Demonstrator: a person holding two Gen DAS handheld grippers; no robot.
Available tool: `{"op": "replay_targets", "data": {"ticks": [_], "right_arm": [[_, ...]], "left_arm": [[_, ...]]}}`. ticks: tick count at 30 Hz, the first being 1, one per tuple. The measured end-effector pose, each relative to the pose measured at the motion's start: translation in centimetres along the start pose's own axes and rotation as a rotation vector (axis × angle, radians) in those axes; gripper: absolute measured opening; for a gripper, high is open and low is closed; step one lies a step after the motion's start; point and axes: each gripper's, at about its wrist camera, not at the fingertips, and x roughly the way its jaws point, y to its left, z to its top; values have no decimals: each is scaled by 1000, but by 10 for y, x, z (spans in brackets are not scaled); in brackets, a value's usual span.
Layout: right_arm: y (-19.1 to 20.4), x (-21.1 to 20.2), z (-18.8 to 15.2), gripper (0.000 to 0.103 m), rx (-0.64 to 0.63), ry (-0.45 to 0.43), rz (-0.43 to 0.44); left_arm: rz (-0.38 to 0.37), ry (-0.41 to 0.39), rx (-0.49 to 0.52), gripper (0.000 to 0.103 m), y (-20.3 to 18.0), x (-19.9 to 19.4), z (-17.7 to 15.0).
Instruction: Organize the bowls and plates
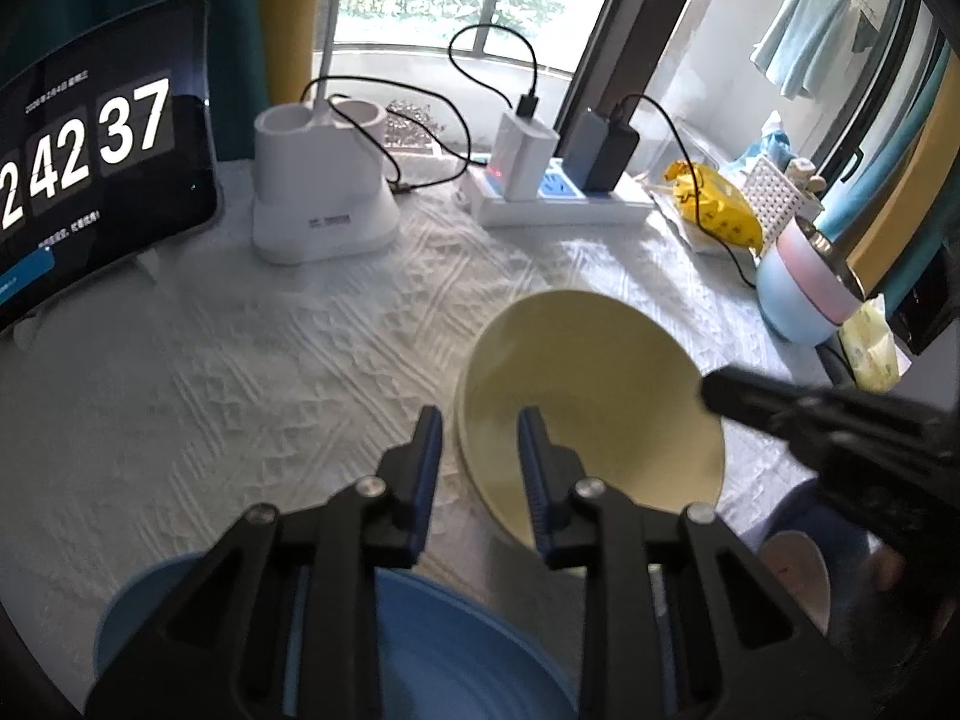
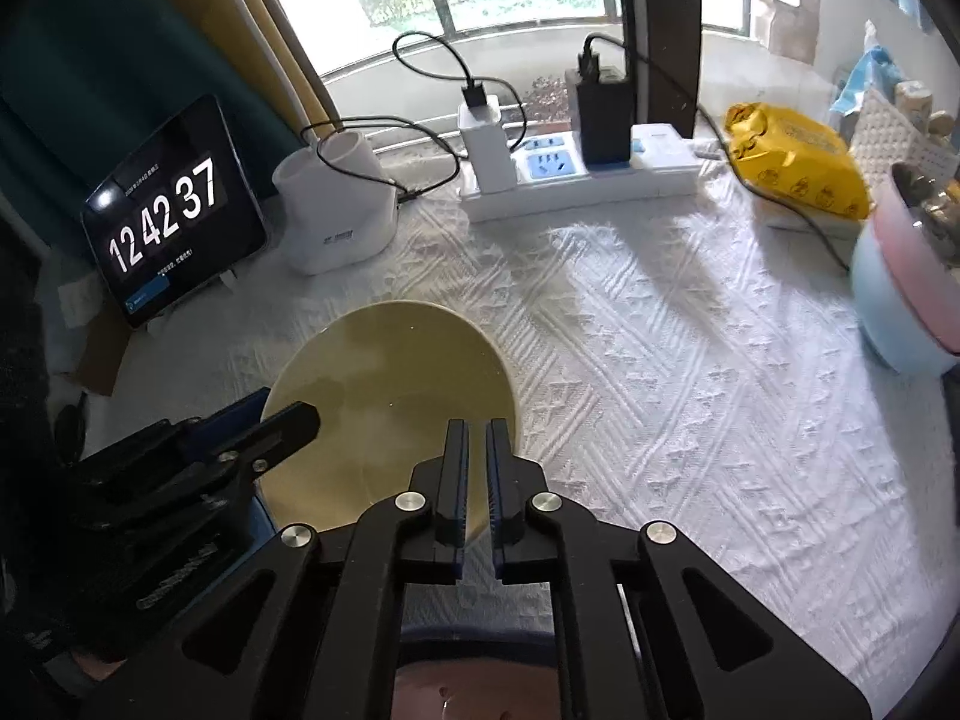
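A pale yellow bowl [image 1: 600, 396] is held tilted above the white cloth; it also shows in the right wrist view [image 2: 390, 396]. My right gripper [image 2: 477, 432] is shut on its rim, and its finger shows in the left wrist view [image 1: 744, 396]. My left gripper [image 1: 480, 420] is open with the bowl's near rim between its fingers. A blue bowl [image 1: 468, 648] sits below the left gripper. A pinkish dish [image 2: 474, 690] lies under the right gripper.
A tablet clock [image 2: 174, 228], a white holder [image 2: 336, 210], a power strip [image 2: 576, 180] with chargers and cables, and a yellow bag [image 2: 792, 162] line the back. Stacked pink and blue bowls [image 2: 900, 306] stand at the right.
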Motion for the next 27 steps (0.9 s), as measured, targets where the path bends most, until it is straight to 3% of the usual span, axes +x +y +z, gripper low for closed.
{"op": "replay_targets", "data": {"ticks": [3,4,7,16,20,23,27], "right_arm": [[-4,-6,2,25,0,-7,13],[-7,-3,3,26,5,-1,13],[-16,11,4,26,25,35,-11],[-15,67,-3,27,80,218,51],[-8,68,-3,26,64,208,65],[-1,65,-4,26,18,183,24],[-1,65,-4,19,9,165,3]], "left_arm": [[5,10,7,22,-1,6,-1],[8,10,8,22,-2,8,-1],[-1,23,0,22,0,10,0],[2,97,13,26,-1,30,-2],[1,106,12,28,-2,32,-2],[11,102,23,28,-5,34,-2],[22,93,28,28,-6,34,-3]]}}
